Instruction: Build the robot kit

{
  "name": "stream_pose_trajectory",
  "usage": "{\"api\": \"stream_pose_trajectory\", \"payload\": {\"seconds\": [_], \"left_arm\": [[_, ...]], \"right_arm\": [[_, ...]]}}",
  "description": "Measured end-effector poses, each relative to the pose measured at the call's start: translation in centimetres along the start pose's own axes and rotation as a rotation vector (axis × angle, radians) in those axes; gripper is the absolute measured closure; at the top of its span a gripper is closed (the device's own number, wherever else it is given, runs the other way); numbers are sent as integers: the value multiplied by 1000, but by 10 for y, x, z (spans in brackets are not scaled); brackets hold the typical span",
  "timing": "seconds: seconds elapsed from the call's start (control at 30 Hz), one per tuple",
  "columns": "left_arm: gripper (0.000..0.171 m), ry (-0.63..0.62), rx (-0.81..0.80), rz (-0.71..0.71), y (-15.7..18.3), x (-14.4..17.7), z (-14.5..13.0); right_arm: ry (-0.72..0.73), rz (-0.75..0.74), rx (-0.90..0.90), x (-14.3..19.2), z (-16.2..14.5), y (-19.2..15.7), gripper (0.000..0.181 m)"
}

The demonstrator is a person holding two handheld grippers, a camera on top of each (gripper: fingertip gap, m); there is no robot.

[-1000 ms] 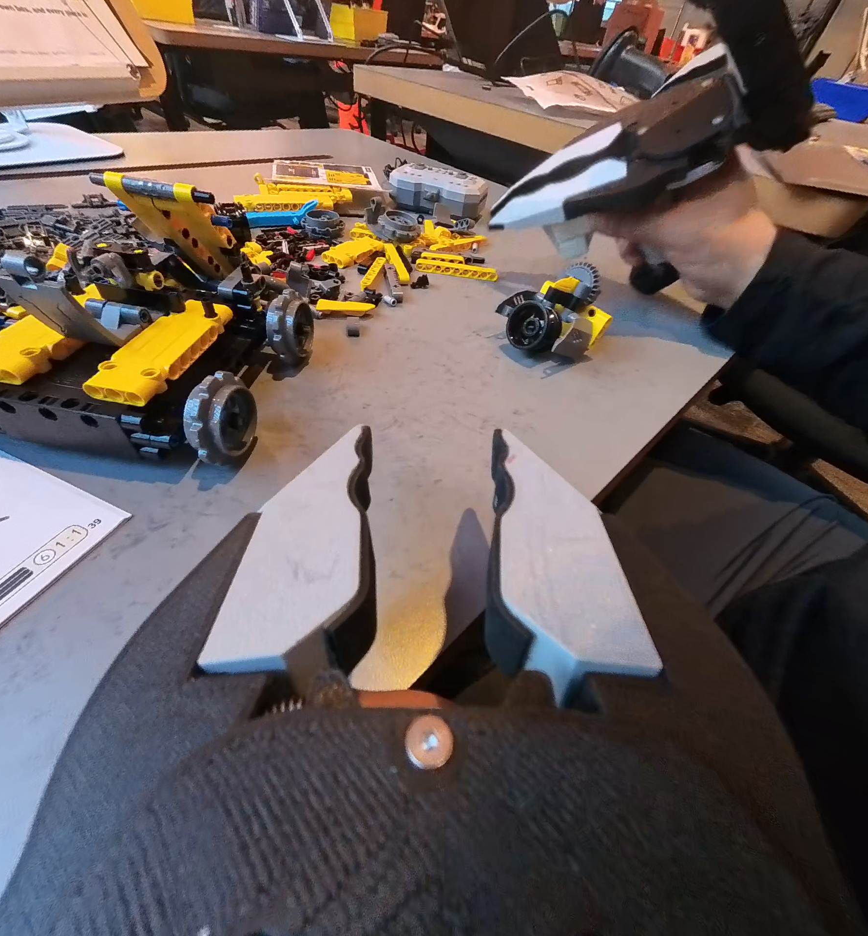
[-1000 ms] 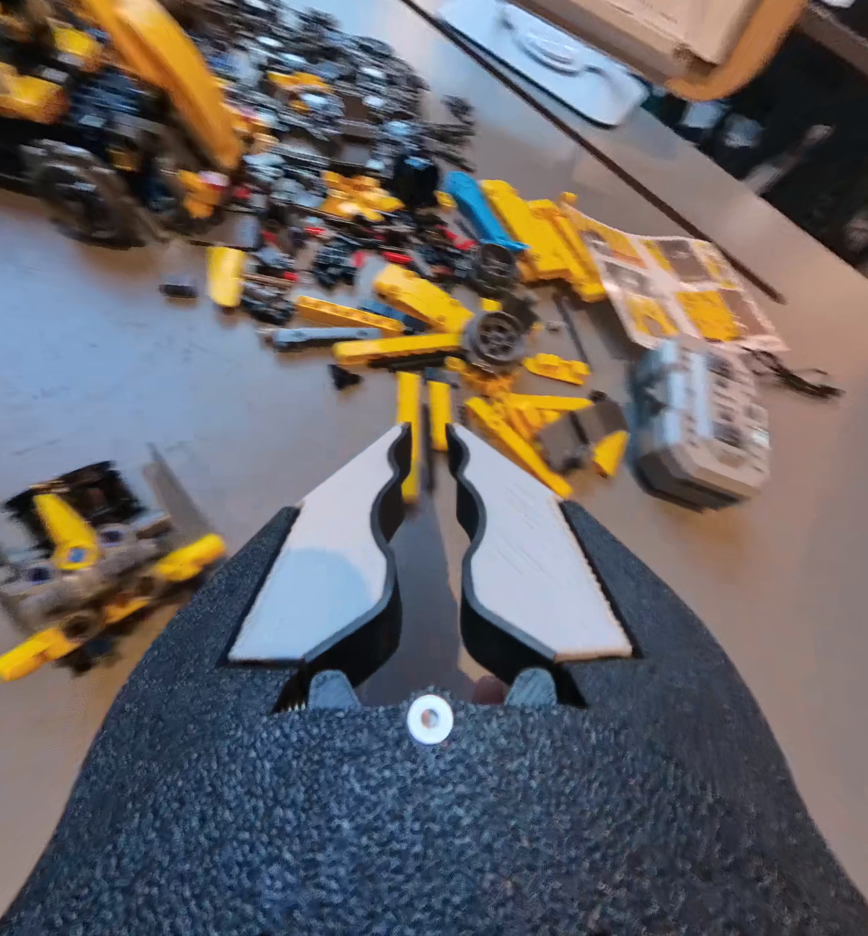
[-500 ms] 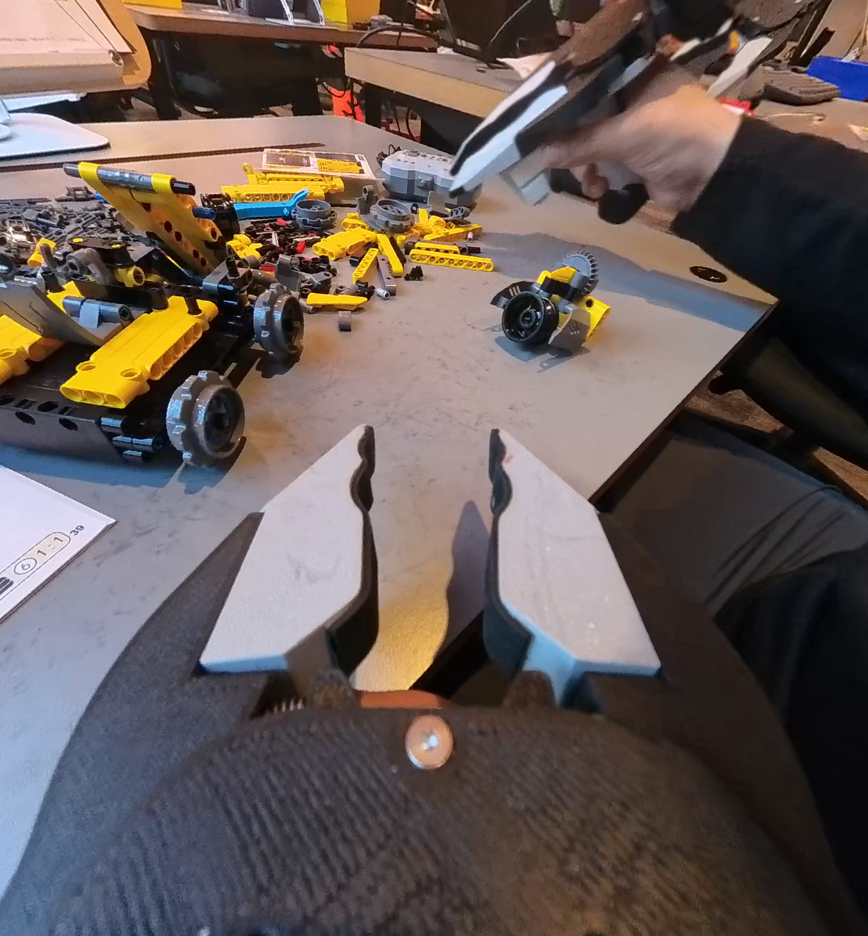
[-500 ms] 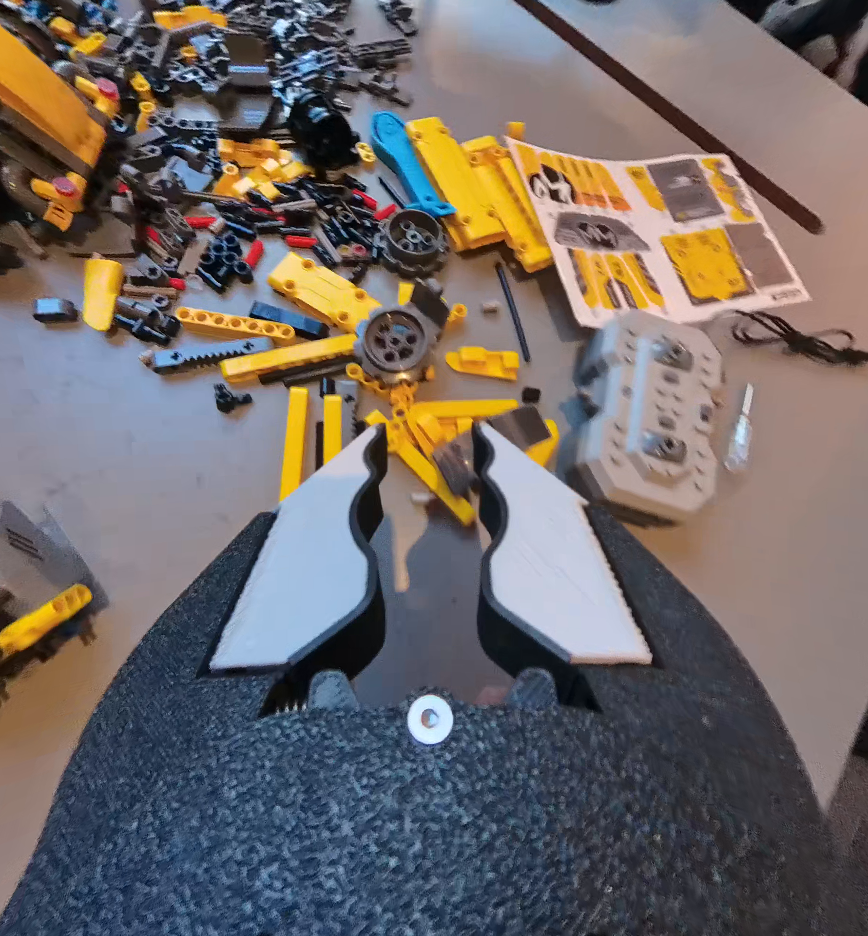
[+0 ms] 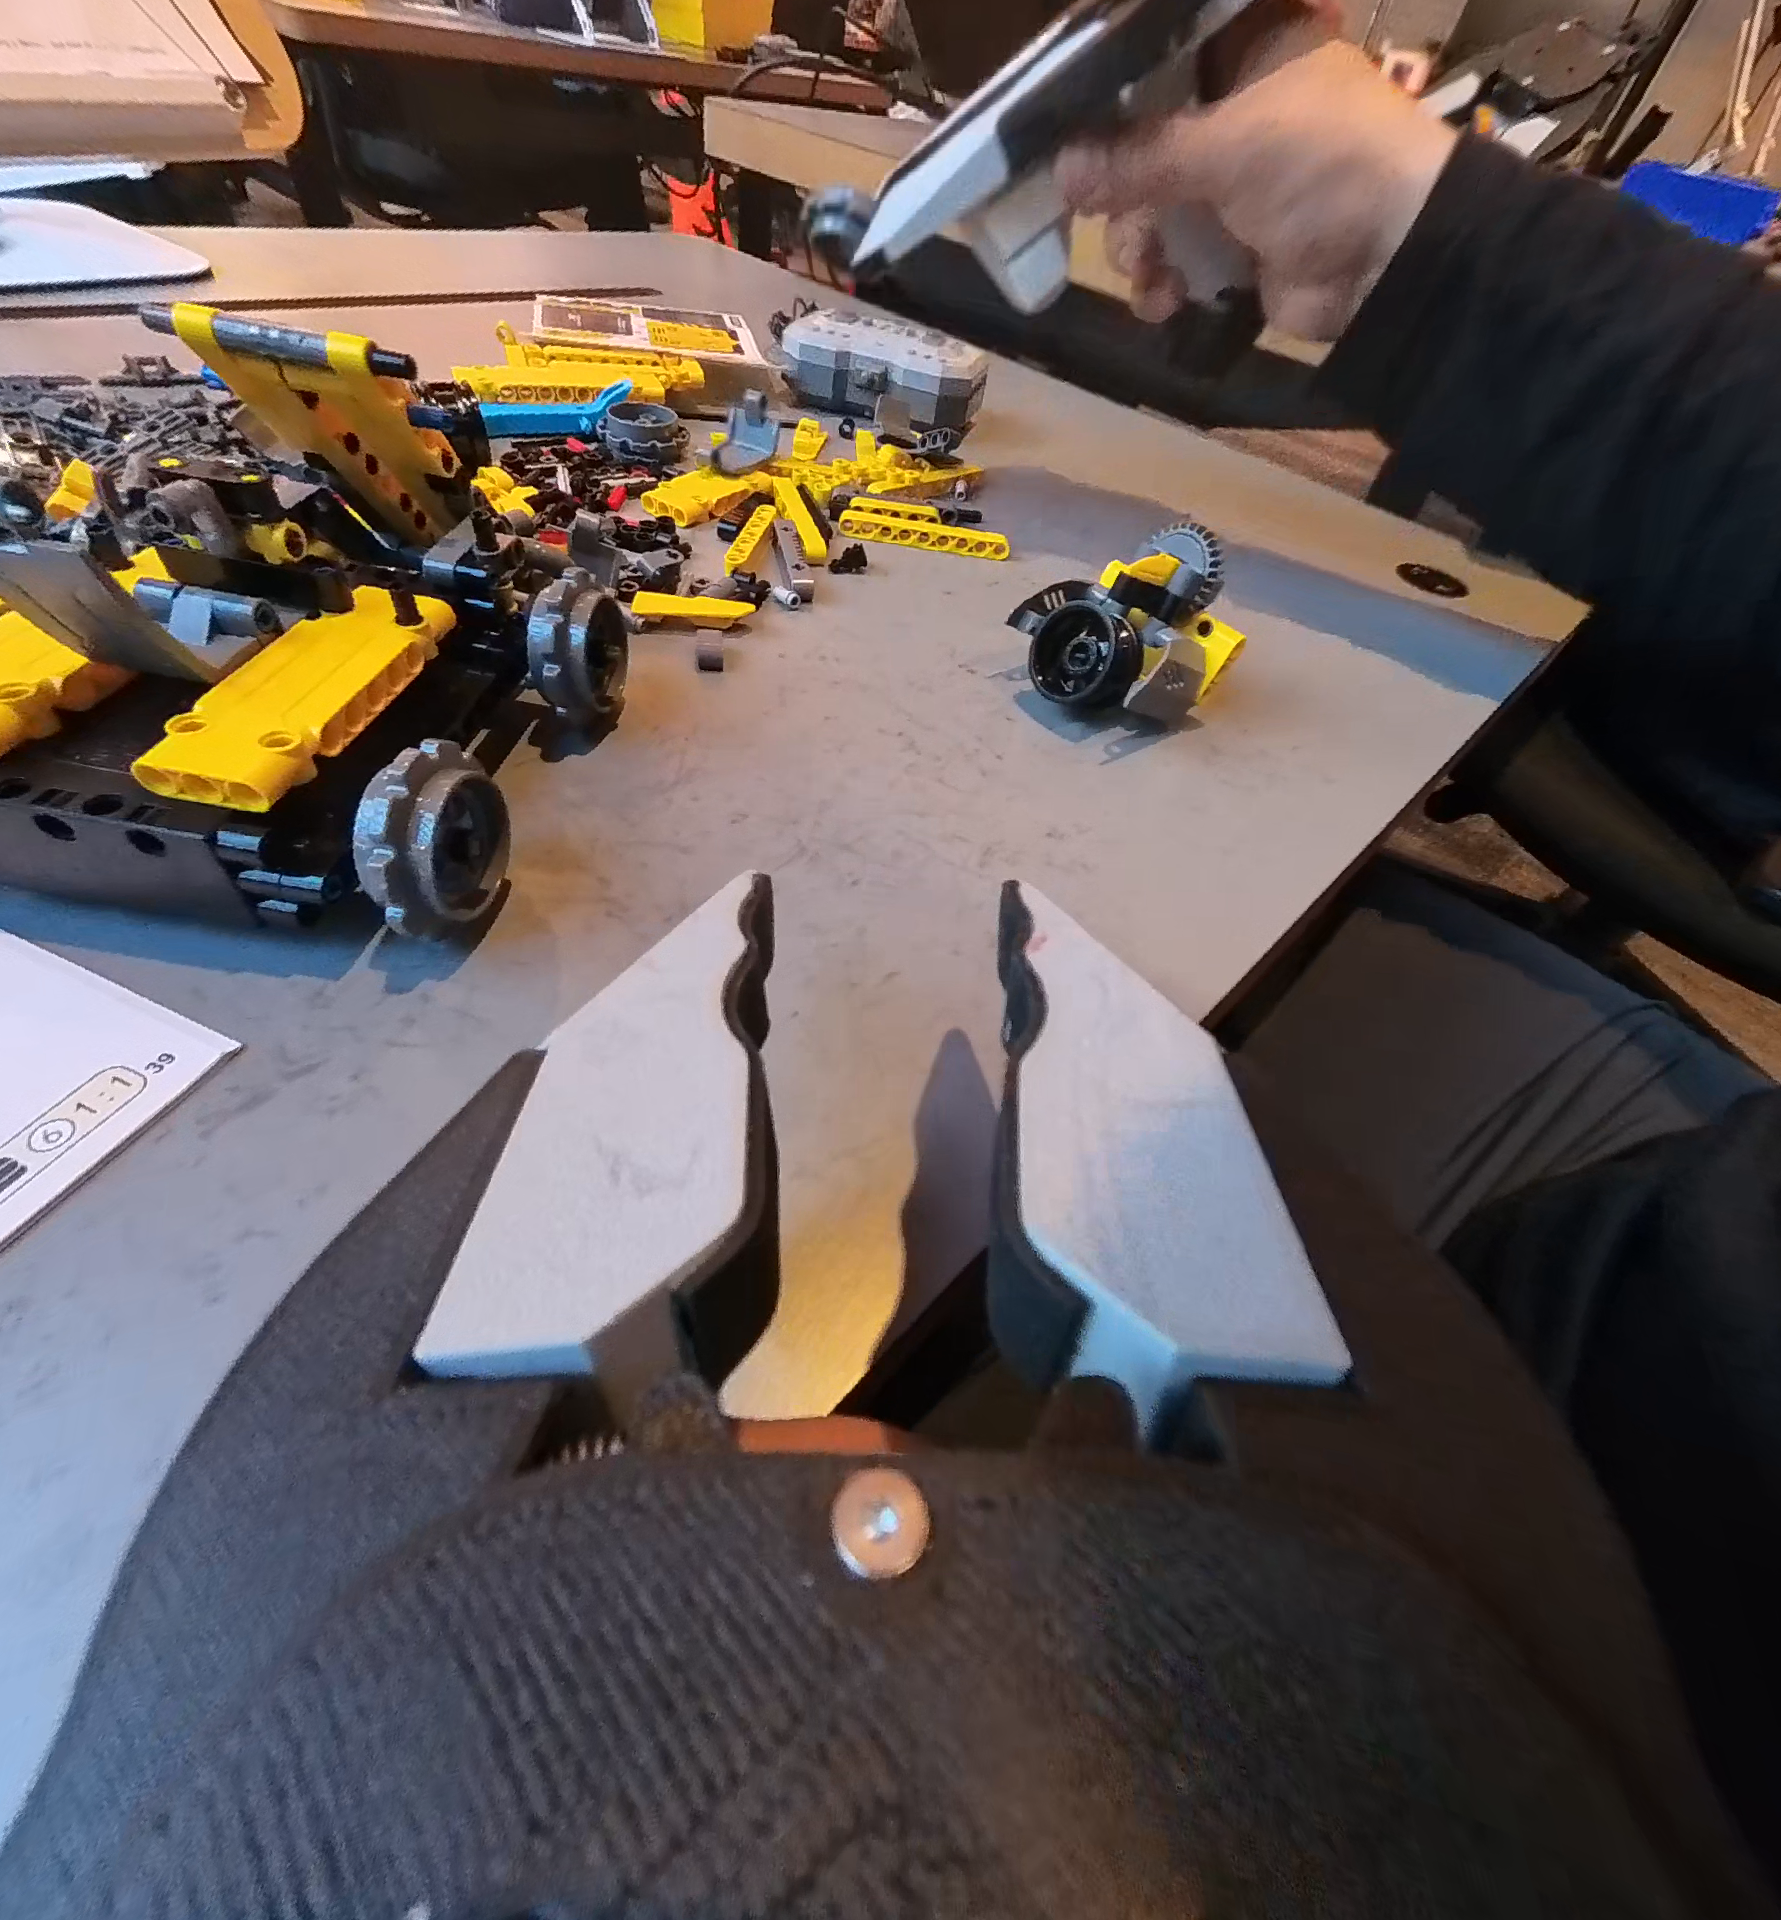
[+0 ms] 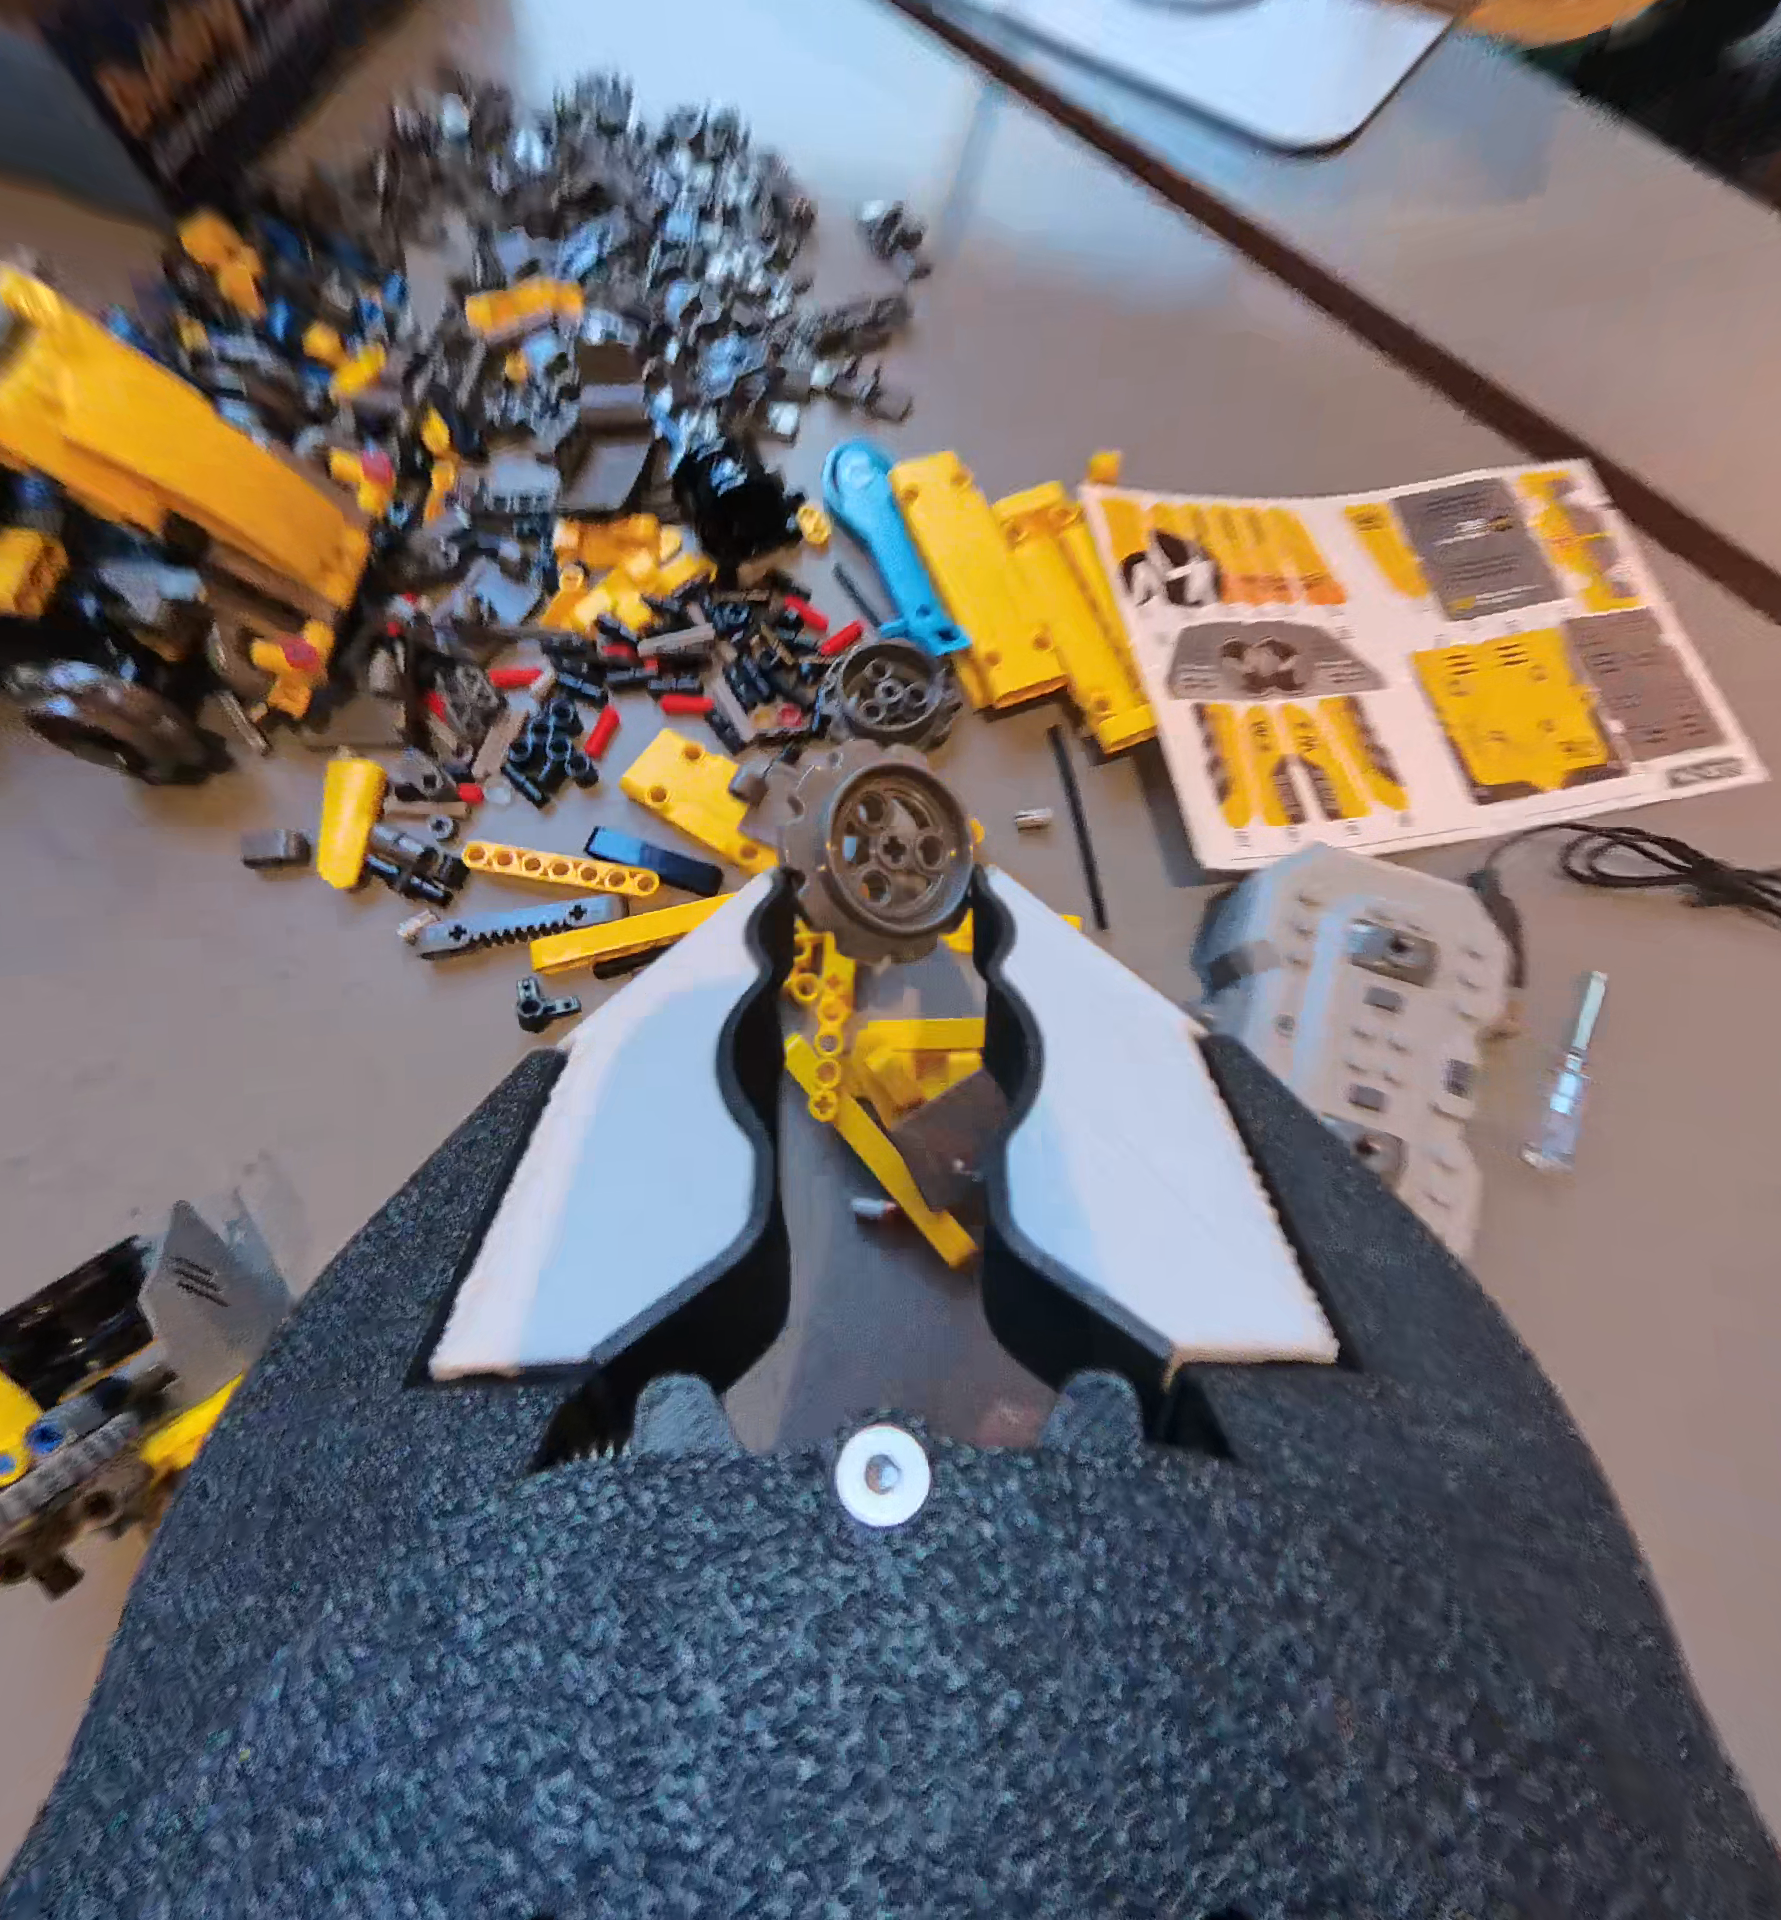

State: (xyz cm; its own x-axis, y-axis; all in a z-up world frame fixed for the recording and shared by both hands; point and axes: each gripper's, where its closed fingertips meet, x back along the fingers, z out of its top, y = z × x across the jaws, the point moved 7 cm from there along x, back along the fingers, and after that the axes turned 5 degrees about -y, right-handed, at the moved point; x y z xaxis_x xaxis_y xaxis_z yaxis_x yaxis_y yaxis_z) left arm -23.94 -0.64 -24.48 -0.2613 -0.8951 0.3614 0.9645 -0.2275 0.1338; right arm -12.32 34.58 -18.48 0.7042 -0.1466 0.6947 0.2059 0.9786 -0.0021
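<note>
My right gripper (image 6: 881, 883) is shut on a dark grey toothed wheel (image 6: 898, 847) and holds it above the pile of loose yellow and black building parts (image 6: 657, 665). In the left wrist view the right gripper (image 5: 865, 244) is raised at the far right with the wheel (image 5: 832, 216) at its tip. A second grey wheel (image 6: 891, 691) lies in the pile. My left gripper (image 5: 881, 899) is open and empty, low over the grey table (image 5: 865, 790) near its front edge. A partly built yellow and black vehicle (image 5: 221, 665) stands to its left.
A small sub-assembly with a black wheel (image 5: 1125, 644) sits alone at the right. A grey box unit (image 6: 1364, 1018), a sticker sheet (image 6: 1416, 644) and a black cable (image 6: 1696, 862) lie at the far right. An instruction booklet (image 5: 24, 1081) lies at the front left. There is about 30 centimeters between the tips of the two grippers.
My right gripper went down to the parts pile, shut on a grey wheel and lifted it. My left gripper has stayed open in place.
</note>
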Motion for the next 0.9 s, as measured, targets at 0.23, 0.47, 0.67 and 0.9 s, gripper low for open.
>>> {"api": "stream_pose_trajectory", "payload": {"seconds": [0.23, 0.47, 0.67, 0.9], "left_arm": [[131, -8, -3, -6, 1, -2, 0], [132, -12, -7, 1, 1, -2, 0], [133, -11, -6, -4, 1, -2, 0], [133, -9, -4, -6, 1, -2, 0]], "right_arm": [[-85, 79, -59, -8, -29, 3, 147], [-147, 86, -5, -29, -40, -14, 145], [-95, 75, -38, -17, -32, -8, 145], [-74, 70, -3, -18, -30, -13, 147]]}}
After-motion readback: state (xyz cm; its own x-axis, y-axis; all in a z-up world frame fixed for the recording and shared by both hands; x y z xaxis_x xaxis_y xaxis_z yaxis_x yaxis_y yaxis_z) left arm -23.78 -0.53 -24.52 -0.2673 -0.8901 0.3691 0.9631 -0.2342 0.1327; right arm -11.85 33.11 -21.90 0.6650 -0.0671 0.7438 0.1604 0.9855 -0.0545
